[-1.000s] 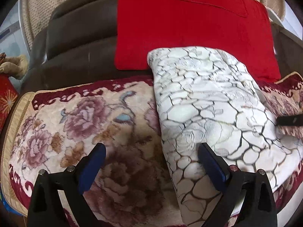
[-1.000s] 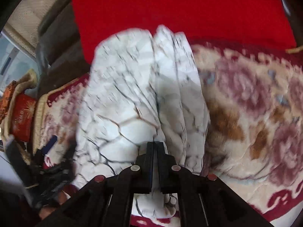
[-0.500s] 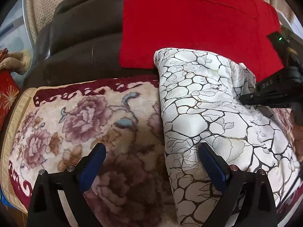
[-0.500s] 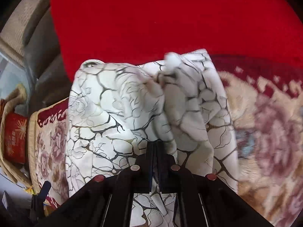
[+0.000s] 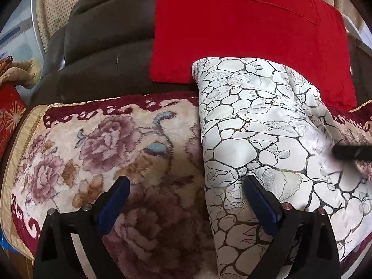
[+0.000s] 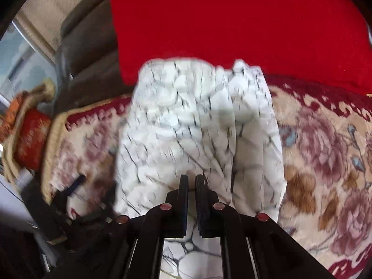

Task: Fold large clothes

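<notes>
Blue-padded fingers (image 5: 116, 200) of the left gripper (image 5: 186, 193) stand wide apart with nothing pinched, one over the floral sofa cover (image 5: 97, 144) at seven o'clock, the other resting against the white crackle-print garment (image 5: 251, 139) at five o'clock. Right gripper (image 6: 191, 182) points steeply down, its jaws nearly together and pinching a fold of that garment at six o'clock in its own view; in the left wrist view its dark tip shows at three o'clock, at the cloth's edge. Folded into a long band, the garment lies across the floral sofa cover, its far end touching the red cushion (image 5: 244, 30) at twelve o'clock. No writing is legible; a red box with a gold starburst (image 5: 9, 116) sits at nine o'clock. Motion blur softens the right wrist view.
</notes>
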The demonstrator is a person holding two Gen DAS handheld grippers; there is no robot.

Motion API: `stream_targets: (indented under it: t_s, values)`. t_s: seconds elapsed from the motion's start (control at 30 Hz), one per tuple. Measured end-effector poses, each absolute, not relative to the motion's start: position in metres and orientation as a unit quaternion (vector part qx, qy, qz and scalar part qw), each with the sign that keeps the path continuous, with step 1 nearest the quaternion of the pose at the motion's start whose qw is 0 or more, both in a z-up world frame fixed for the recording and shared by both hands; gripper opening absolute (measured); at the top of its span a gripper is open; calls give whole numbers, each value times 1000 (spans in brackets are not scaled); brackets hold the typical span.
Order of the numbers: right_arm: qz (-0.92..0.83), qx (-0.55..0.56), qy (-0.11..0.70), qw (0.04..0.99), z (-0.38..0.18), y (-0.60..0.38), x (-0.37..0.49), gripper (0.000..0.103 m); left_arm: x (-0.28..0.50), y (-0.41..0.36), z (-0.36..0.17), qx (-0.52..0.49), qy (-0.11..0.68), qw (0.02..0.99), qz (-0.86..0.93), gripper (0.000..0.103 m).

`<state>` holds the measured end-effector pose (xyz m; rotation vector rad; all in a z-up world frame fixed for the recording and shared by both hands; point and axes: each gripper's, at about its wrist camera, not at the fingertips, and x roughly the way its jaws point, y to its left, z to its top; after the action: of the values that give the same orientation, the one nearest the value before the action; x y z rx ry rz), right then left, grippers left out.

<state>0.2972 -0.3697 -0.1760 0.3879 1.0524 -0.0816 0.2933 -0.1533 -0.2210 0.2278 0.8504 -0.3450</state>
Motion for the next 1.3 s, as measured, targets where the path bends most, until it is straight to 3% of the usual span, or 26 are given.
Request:
stream_targets:
  t_s: [0.17, 0.57, 0.9, 0.93, 0.97, 1.0, 1.03, 1.1, 1.3]
  values:
    - [-53, 175, 504, 844, -213, -371, 305, 7, 292, -154, -221, 115, 406, 892, -163, 98]
    - [-40, 231, 448, 863, -157, -397, 255, 7, 292, -152, -218, 113, 409, 891, -160, 98]
    - [-58, 288, 396, 870, -148, -405, 244, 9, 287, -148, -201, 114, 371, 908, -158, 98]
    - [-56, 303, 378, 873, -147, -406, 241, 16, 288, -146, -200, 112, 368, 910, -157, 98]
    - [-53, 315, 363, 875, -148, -406, 239, 42, 289, -144, -197, 106, 363, 913, -155, 98]
    - [-51, 326, 351, 876, -148, -407, 236, 82, 290, -143, -196, 103, 360, 915, -152, 98]
    - [-53, 342, 330, 878, -150, -409, 231, 90, 291, -141, -195, 101, 358, 916, -149, 98]
    - [-59, 355, 289, 887, -149, -411, 220, 90, 294, -138, -192, 88, 355, 919, -146, 98]
    - [-47, 341, 296, 891, -145, -424, 214, 90, 300, -137, -188, 67, 363, 918, -147, 98]
